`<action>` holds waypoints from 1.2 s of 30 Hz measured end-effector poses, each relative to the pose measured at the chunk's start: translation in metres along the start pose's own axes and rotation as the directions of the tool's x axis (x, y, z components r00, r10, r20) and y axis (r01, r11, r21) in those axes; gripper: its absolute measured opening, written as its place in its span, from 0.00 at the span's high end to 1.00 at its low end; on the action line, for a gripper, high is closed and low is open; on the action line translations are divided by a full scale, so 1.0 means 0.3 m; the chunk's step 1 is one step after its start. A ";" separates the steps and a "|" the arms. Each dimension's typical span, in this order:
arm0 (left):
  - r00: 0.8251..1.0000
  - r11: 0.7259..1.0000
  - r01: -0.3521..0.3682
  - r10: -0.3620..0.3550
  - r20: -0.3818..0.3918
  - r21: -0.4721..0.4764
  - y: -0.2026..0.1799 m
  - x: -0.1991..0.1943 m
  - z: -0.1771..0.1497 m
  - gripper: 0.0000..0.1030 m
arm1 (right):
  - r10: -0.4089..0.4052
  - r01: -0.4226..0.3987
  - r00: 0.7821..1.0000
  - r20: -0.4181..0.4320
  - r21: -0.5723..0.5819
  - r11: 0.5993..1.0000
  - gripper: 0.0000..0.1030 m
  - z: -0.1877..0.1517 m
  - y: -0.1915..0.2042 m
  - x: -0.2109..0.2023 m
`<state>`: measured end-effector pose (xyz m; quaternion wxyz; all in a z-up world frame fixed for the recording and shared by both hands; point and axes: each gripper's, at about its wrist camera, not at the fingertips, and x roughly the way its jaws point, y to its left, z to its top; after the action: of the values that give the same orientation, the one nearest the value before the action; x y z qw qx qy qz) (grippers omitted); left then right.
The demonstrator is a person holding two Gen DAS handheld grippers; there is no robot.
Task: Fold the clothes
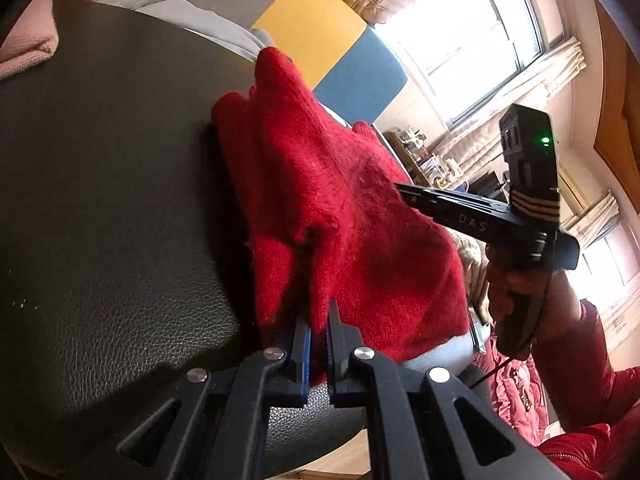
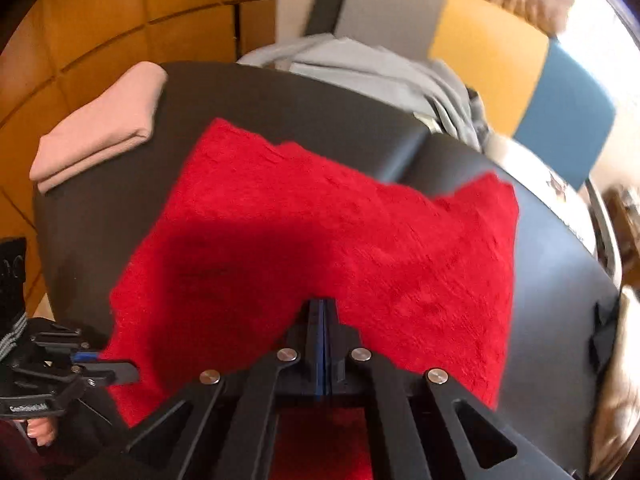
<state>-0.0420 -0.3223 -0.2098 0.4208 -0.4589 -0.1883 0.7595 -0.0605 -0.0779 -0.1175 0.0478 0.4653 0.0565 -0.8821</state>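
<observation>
A red knit garment [image 2: 320, 240] hangs partly lifted over a black leather surface [image 2: 280, 112]. My left gripper [image 1: 319, 320] is shut on the near edge of the red garment [image 1: 320, 200]. My right gripper [image 2: 323, 308] is shut on the same garment's near edge, further right. In the left wrist view the right gripper [image 1: 404, 192] reaches into the cloth from the right. In the right wrist view the left gripper [image 2: 100, 364] pinches the cloth's left corner. The far part of the garment rests on the surface.
A folded pink cloth [image 2: 100, 128] lies at the surface's far left. A heap of grey clothes [image 2: 380, 72] lies at the far edge. Grey, yellow and blue panels [image 2: 492, 52] stand behind. A window [image 1: 480, 32] is to the right.
</observation>
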 end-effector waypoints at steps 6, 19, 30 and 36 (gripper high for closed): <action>1.000 1.000 -0.003 0.003 0.029 -0.013 0.000 -0.013 -0.018 0.94 | 0.011 -0.012 0.998 0.065 0.007 1.000 0.00 0.062 0.047 -0.026; 1.000 1.000 0.001 -0.001 0.024 -0.017 0.017 -0.027 -0.042 0.94 | 0.080 -0.079 0.993 0.084 -0.026 0.997 0.96 0.126 0.112 0.034; 1.000 0.999 -0.004 0.005 0.013 -0.039 -0.031 -0.014 -0.057 0.94 | 0.204 -0.209 0.977 0.056 0.091 0.974 0.93 0.080 0.084 0.160; 0.998 0.997 -0.041 0.038 -0.048 -0.059 -0.024 -0.043 -0.084 0.92 | 0.234 -0.298 0.945 0.230 0.298 0.907 0.58 -0.037 -0.112 -0.092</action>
<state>-0.0143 -0.3312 -0.2108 0.3961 -0.4929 -0.1919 0.7506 -0.0406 -0.0423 -0.0990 0.0949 0.3844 -0.1604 -0.9042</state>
